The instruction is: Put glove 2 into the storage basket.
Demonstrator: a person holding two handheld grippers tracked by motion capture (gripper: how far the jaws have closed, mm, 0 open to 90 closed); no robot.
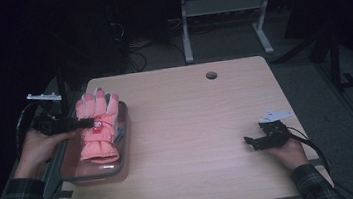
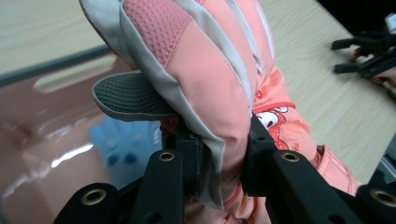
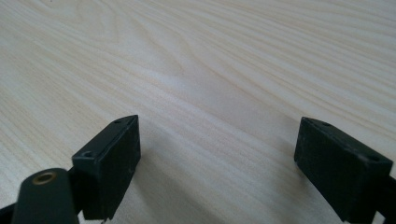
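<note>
A pink and grey winter glove (image 1: 98, 128) hangs over the brown tray (image 1: 125, 150) at the table's left side. My left gripper (image 1: 84, 123) is shut on it from the left; in the left gripper view the two black jaws pinch the glove (image 2: 219, 93) near its middle, just below the grey thumb. A cartoon patch shows on the glove's back. Something light blue (image 2: 116, 140) lies in the tray beneath. My right gripper (image 1: 250, 142) rests on the table at the right, its jaws wide apart (image 3: 217, 163) with bare wood between them.
The wooden table (image 1: 192, 123) has a round cable hole (image 1: 211, 75) near its far edge. A white desk frame (image 1: 223, 18) stands beyond the table on the dark floor. The other gripper (image 2: 369, 56) shows far off in the left gripper view.
</note>
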